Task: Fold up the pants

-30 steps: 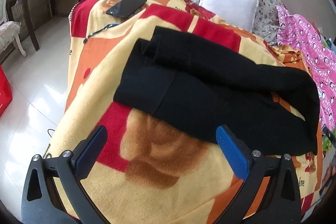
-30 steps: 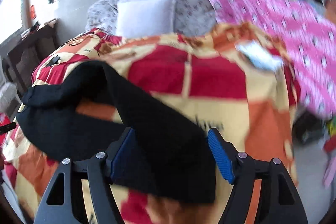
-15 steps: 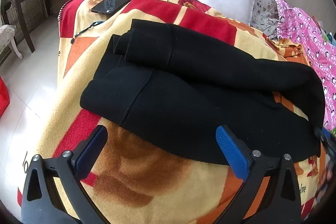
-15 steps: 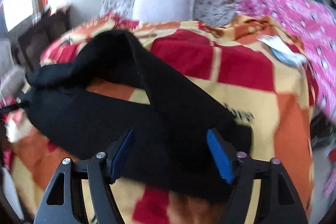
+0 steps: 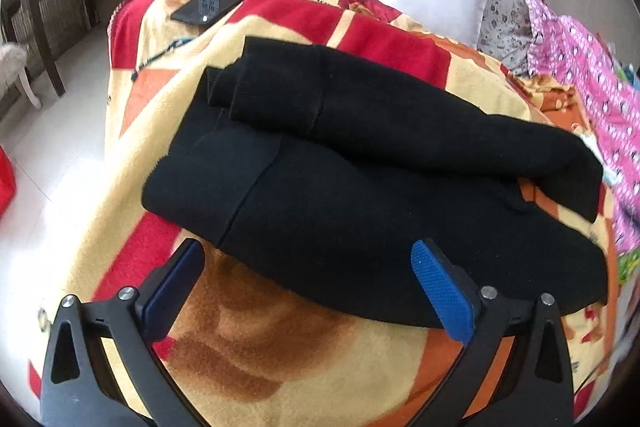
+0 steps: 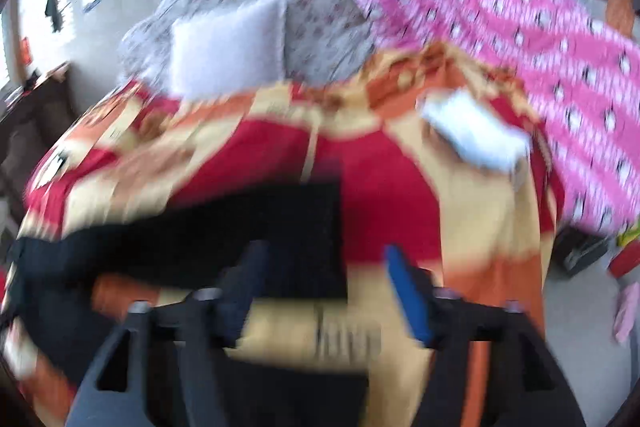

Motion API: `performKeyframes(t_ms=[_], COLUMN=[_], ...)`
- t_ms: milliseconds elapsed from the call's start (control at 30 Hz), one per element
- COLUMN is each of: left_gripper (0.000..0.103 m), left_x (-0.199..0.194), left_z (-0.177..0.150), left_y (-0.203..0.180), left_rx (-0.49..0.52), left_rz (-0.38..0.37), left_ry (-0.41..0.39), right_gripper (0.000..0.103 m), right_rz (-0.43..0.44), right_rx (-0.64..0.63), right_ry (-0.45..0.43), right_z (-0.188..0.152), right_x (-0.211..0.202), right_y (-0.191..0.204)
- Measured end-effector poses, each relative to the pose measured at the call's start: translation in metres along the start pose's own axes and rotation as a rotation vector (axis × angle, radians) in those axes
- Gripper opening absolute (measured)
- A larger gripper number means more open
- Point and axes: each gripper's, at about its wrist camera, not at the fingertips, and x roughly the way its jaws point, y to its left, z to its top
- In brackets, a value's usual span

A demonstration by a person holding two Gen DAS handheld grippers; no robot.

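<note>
Pants (image 5: pixel 360 195) folded once on blanket (image 5: pixel 256 347) | right gripper (image 6: pixel 324 287) opening, cloth free | left gripper (image 5: pixel 308 291) wide, empty | next I'd grab cuff end, fold again.

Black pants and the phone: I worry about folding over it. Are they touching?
Apart. The left wrist view shows bare blanket between the black pants and the phone.

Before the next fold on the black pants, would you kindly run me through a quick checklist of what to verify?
1. Black pants lie on the blanket, one leg folded over: ok.
2. Left gripper open, nothing held: ok.
3. Right gripper jaws opening, pants edge between them, not pinched: ok.
4. Phone lies apart from the pants: ok.
5. Fold edges aligned: not ok.
6. Right wrist view sharp: not ok, blurred.
</note>
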Motion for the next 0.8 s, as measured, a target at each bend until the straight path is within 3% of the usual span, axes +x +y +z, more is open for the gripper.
performKeyframes(t_ms=[100, 200, 233, 267, 300, 333, 367, 400, 500, 667, 800], left_gripper=[0.103, 0.103, 0.103, 0.101, 0.092, 0.082, 0.043, 0.015, 0.009, 0.008, 0.009], left_x=[0.002, 0.003, 0.003, 0.003, 0.002, 0.001, 0.001, 0.003, -0.004, -0.051, -0.083], left_z=[0.001, 0.004, 0.004, 0.003, 0.003, 0.003, 0.003, 0.004, 0.003, -0.005, -0.025], left_y=[0.004, 0.001, -0.001, -0.002, -0.003, -0.004, -0.004, -0.004, -0.005, -0.01, -0.008], left_rx=[-0.05, -0.053, -0.049, -0.043, -0.038, -0.028, -0.021, -0.018, -0.011, 0.046, 0.106], left_rz=[-0.022, -0.039, -0.032, -0.032, -0.031, -0.021, -0.032, -0.068, -0.09, -0.179, -0.184], left_ry=[-0.013, -0.003, -0.006, -0.012, -0.019, -0.037, -0.038, -0.005, -0.004, -0.009, -0.003], right_gripper=[0.071, 0.07, 0.063, 0.044, 0.018, 0.007, 0.006, 0.006, 0.006, 0.005, 0.005], right_rz=[0.03, 0.069, 0.088, 0.089, 0.061, 0.092, 0.124, 0.136, 0.14, 0.163, 0.14], right_rx=[0.024, 0.088, 0.083, 0.076, 0.058, 0.07, 0.095, 0.102, 0.074, 0.094, 0.082], right_ry=[0.095, 0.133, 0.153, 0.162, 0.116, 0.095, 0.081, 0.071, 0.01, -0.08, -0.101], right_z=[-0.062, -0.093, -0.102, -0.107, -0.108, -0.109, -0.109, -0.108, -0.105, -0.095, -0.094], right_x=[-0.018, -0.016, -0.011, -0.006, -0.01, -0.014, -0.016, -0.02, -0.044, -0.093, -0.124], right_y=[-0.011, -0.018, -0.016, -0.015, -0.01, -0.009, -0.01, -0.01, -0.007, -0.025, -0.033])
